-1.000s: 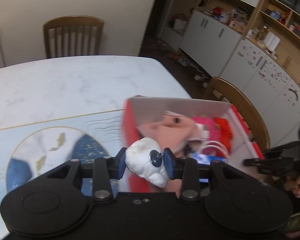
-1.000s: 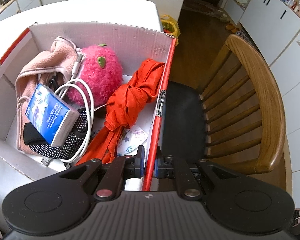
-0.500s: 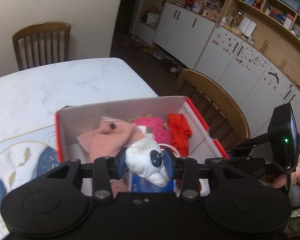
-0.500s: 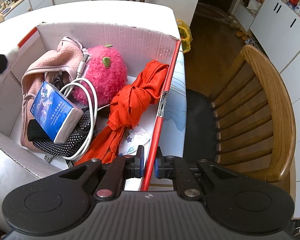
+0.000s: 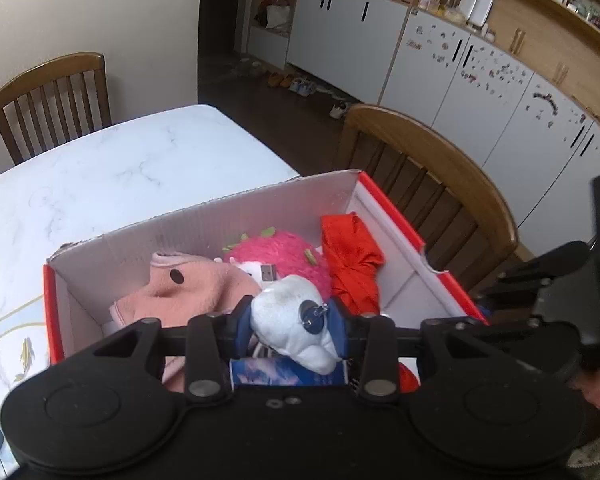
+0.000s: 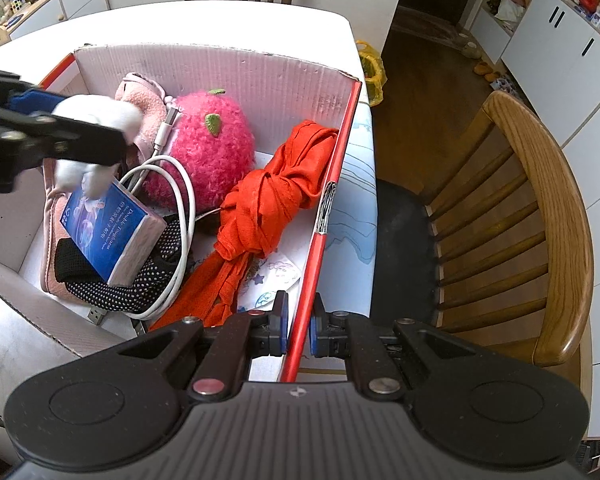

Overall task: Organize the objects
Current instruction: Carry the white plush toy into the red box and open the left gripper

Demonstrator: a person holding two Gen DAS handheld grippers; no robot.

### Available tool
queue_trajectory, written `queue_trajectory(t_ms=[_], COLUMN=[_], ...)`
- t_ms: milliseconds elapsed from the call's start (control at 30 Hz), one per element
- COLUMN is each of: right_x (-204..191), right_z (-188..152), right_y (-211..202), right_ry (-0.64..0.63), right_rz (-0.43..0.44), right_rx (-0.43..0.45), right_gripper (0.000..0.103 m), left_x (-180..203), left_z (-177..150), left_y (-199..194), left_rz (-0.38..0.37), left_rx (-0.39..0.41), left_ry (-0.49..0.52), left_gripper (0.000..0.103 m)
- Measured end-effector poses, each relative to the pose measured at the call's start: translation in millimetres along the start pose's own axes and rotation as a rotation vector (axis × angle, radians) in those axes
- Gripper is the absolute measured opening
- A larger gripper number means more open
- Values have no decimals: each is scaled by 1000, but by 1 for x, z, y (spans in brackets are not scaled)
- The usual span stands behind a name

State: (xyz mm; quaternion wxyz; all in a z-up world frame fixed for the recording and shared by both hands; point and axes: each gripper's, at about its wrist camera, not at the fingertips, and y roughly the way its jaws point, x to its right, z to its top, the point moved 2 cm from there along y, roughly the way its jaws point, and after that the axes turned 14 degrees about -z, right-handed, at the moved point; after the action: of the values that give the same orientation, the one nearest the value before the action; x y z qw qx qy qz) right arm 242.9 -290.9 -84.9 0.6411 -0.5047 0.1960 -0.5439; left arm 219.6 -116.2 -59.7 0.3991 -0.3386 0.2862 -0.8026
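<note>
A red cardboard box [image 5: 188, 220] [image 6: 220, 68] sits on the marble table [image 5: 112, 176]. Inside lie a pink fuzzy plush [image 6: 208, 152], a knotted red cloth [image 6: 268, 200], a pink fleece item [image 5: 180, 296], a blue tissue pack [image 6: 108, 232] and a white cable [image 6: 180, 208]. My left gripper [image 5: 290, 324] is shut on a white plush toy [image 5: 288, 320] [image 6: 96, 120], held above the box's left side. My right gripper [image 6: 298, 330] is shut on the box's red right wall [image 6: 328, 216] at its near end.
A wooden chair [image 6: 540, 220] stands right of the box, another [image 5: 52, 96] at the table's far end. White cabinets [image 5: 440, 60] line the far wall. A patterned mat [image 5: 8, 344] covers the table left of the box.
My left gripper has carried the white plush toy rightward, from beside the box to over its inside. The right gripper has kept its hold on the box wall.
</note>
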Motion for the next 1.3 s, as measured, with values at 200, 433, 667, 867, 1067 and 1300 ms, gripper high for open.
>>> queue_trajectory(t_ms=[200, 433, 667, 867, 1067, 1300], right_x=[0, 0, 1, 2, 10, 24], right_z=[-2, -1, -1, -3, -4, 2], right_y=[0, -1, -2, -7, -21, -44], right_ry=[4, 9, 12, 13, 17, 26], right_rz=[0, 0, 9, 18, 32, 39], right_rx=[-4, -8, -12, 3, 46, 136], right_gripper=[10, 10, 10, 10, 10, 10], left_x=[-6, -17, -20, -20, -14, 2], left_z=[3, -4, -8, -11, -11, -12], left_y=[21, 40, 35, 20, 0, -27], left_rz=[31, 43, 52, 47, 51, 75], left_rx=[-55, -129, -117, -78, -19, 59], left_ry=[12, -11, -38, -76, -107, -109], left_gripper=[37, 38, 43, 66, 74, 81])
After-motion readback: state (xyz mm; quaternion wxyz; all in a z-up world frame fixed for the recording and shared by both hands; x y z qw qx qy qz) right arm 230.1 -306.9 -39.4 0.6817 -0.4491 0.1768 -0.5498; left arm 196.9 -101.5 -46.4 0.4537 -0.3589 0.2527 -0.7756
